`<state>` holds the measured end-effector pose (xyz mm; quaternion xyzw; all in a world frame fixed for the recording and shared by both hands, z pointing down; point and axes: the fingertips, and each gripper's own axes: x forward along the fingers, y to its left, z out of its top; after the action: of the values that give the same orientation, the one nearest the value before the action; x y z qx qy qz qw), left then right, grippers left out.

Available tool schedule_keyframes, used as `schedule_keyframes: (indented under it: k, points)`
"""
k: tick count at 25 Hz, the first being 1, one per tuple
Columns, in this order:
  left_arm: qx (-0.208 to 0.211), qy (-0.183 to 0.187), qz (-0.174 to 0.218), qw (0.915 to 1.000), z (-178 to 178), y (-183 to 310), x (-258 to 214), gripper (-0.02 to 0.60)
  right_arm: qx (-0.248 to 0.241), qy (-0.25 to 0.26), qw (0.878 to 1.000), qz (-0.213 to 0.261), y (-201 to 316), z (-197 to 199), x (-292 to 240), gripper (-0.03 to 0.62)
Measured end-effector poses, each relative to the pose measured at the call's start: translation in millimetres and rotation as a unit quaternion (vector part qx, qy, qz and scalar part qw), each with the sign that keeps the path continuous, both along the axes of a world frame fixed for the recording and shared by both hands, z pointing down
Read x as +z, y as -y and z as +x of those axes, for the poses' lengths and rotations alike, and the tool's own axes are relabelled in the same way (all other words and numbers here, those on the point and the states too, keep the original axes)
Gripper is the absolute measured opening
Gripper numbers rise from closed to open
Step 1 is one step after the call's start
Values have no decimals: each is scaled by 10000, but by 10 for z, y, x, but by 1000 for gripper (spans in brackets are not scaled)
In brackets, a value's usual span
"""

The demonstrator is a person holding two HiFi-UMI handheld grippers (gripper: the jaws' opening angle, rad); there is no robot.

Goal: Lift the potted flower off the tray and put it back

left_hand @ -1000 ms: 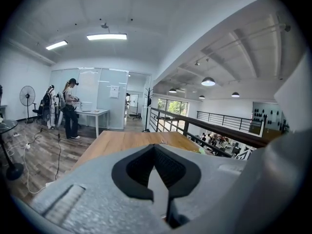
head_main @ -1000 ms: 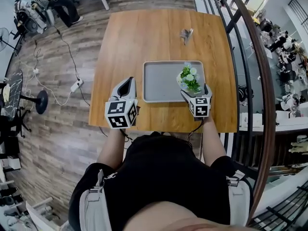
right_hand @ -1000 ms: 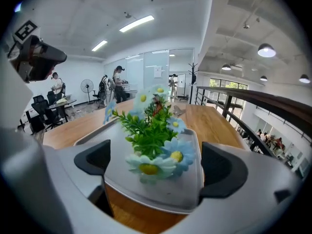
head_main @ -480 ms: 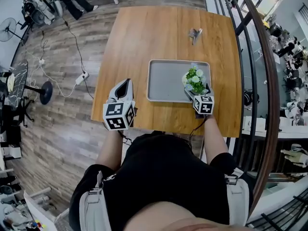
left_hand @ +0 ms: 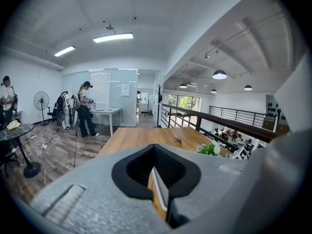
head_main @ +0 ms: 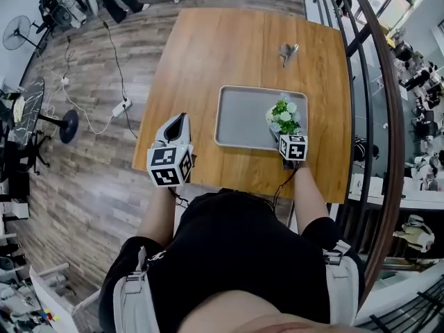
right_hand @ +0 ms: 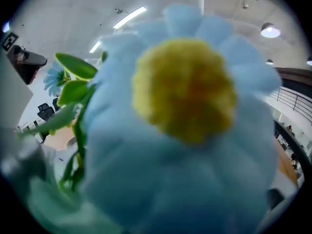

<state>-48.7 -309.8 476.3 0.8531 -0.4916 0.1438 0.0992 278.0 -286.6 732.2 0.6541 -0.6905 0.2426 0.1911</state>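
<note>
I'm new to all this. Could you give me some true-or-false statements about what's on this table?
The potted flower stands on the grey tray. True.
The left gripper grips the tray. False: it hovers beside the tray, jaws together and empty.
A small metal object lies on the table beyond the tray. True.
The right gripper is far from the flower. False: it is right at it, its jaws just closing, the plant seemingly between them.

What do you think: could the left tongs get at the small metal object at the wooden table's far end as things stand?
Probably yes, with a long stretch: only bare wooden table and a corner of the low grey tray lie between the left tongs and the small metal object.
</note>
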Motion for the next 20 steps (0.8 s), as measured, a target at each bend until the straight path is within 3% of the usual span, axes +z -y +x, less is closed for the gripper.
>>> schedule_keyframes:
  k: [7,11,20]
  points:
    - [34,-8,31,10000,23,-15,1,12,-346,-94,9992,-189,-21,-140,-166,456]
    - [177,-23,50,9998,117,-43,-4,12,-275,-118,9995,-84,-3,-153,-339,453]
    - [429,-144,138,9989,296,-50,-53,12,165,-251,9968,740,72,-51,-1121,448]
